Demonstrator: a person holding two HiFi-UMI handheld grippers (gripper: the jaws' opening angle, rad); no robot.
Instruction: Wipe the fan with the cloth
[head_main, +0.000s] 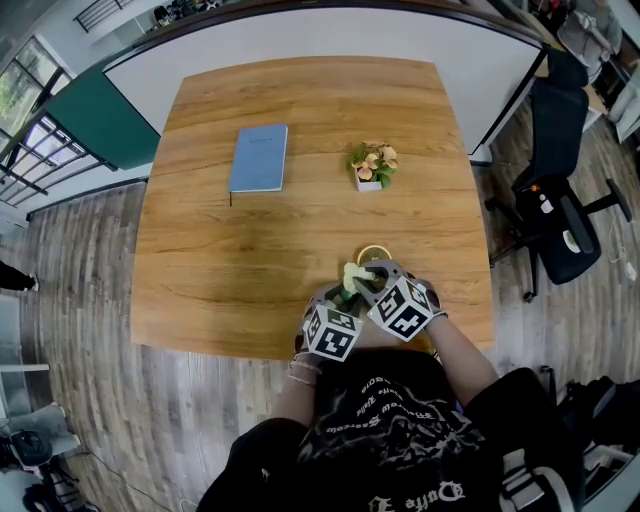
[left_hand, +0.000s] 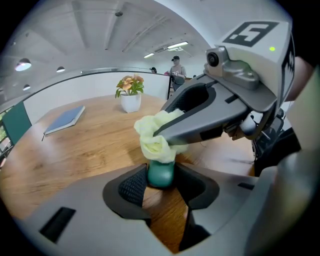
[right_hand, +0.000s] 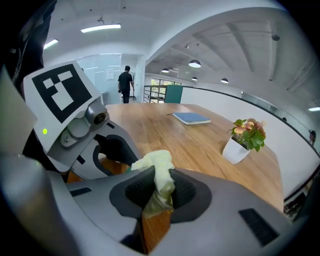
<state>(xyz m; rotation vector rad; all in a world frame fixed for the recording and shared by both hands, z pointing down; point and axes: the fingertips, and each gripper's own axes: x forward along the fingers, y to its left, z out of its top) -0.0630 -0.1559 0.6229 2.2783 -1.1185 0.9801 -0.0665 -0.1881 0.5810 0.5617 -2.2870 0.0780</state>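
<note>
Left gripper clamps the small fan by its green handle, above the wooden table's near edge. Right gripper pinches the soft yellow cloth, bunched against the fan. Fan judged light, possibly fragile; the handle is the sound hold.

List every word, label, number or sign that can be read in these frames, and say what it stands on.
No text can be read with certainty.
Blue rectangular book: faint mark on the cover, too small to read.
Person's black shirt: white ornate lettering, upside down and too stylised to read reliably.
White marker cubes: black square patterns only, no letters or numbers.
White plant pot: no label visible.
</note>
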